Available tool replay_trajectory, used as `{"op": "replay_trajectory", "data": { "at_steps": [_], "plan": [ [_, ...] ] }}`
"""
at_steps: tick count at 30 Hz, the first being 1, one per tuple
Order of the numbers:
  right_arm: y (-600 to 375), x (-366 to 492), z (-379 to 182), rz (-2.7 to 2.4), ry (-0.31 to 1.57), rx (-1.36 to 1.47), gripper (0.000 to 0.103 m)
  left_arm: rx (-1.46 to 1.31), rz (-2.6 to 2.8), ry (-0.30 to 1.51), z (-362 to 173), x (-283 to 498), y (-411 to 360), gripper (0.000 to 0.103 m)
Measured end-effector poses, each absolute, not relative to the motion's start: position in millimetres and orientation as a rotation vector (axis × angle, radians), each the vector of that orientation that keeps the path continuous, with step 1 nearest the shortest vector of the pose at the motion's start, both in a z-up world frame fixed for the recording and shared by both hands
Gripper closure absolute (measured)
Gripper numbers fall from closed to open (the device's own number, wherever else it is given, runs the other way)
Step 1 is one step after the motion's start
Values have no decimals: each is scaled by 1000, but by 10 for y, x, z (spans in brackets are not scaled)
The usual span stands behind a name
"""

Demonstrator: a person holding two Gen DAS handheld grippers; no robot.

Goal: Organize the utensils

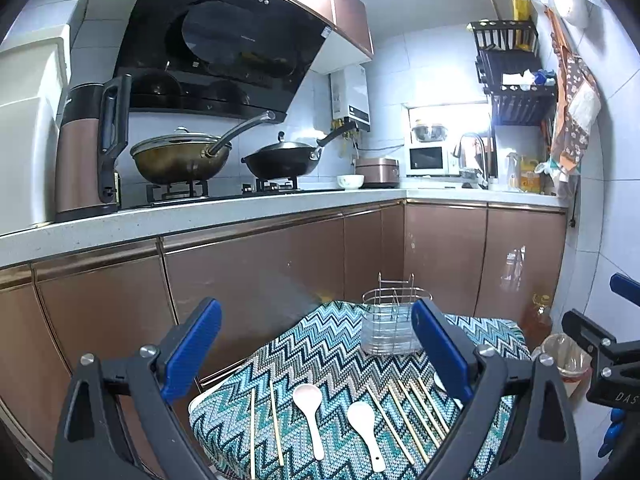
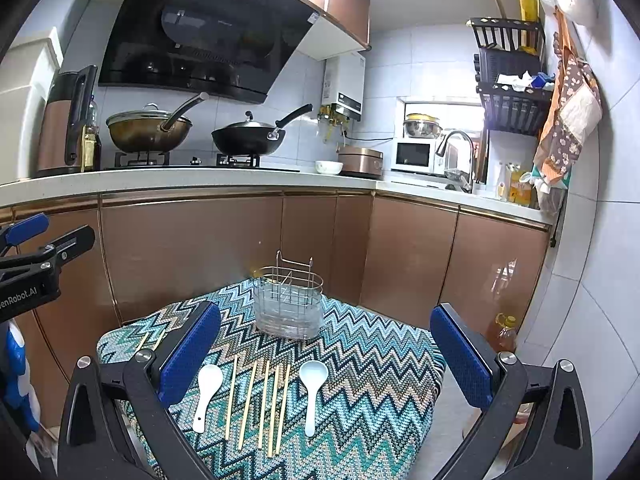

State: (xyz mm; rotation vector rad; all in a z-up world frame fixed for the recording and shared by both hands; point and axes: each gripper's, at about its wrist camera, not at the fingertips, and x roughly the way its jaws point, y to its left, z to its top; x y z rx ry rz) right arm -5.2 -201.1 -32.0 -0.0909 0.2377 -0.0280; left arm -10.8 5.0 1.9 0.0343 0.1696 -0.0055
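Hovering, both jaws apart, empty; chopsticks (image 2: 256, 404), spoons (image 2: 313, 392) mid-cloth (image 2: 380, 380), rack (image 2: 288, 304) near far edge.

Third spoon (image 1: 439, 381) behind finger

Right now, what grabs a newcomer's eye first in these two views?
The zigzag cloth fills the foreground, with white spoons and chopsticks lying flat in a row. Behind them on the cloth stands a wire holder, upright. Each view is framed by wide-open blue fingers, nothing between them; two woks sit on the stove behind.
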Motion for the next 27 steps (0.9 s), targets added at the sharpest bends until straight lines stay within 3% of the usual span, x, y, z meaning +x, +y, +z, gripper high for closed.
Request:
{"op": "replay_trajectory", "data": {
  "at_steps": [27],
  "plan": [
    [-2002, -87, -319, -46, 228, -108, 0, 42, 0, 125, 58, -211, 72, 7]
  ]
}}
